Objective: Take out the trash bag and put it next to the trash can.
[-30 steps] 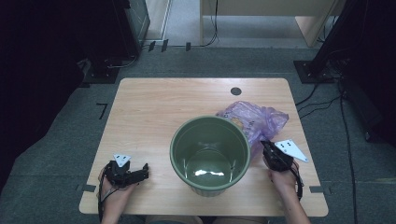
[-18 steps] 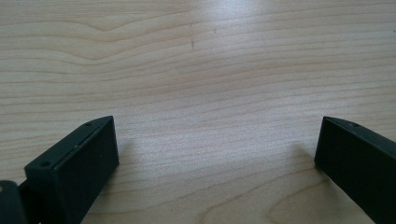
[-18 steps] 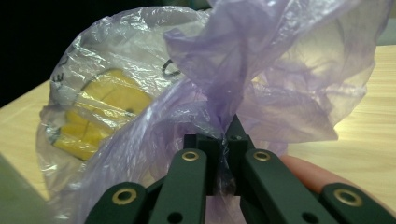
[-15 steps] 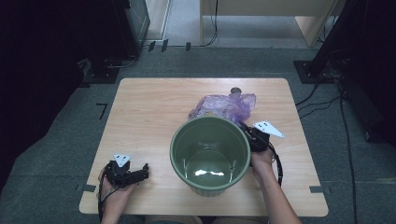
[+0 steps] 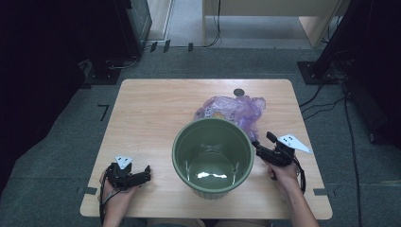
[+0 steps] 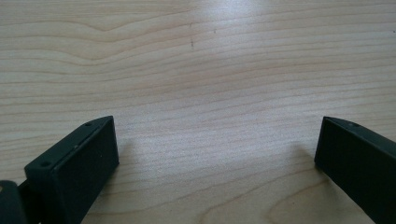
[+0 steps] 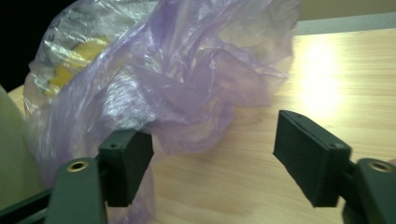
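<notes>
At lower left of the high view the left gripper [image 5: 147, 172] rests on the wooden table [image 5: 156, 109], jaws apart and empty. The green bucket [image 5: 212, 156] sits centre. Right gripper [image 5: 256, 144], jaws spread, faces the purple plastic bag [image 5: 234, 109] behind the bucket; best to pinch a bunched fold, not a single thin layer.
</notes>
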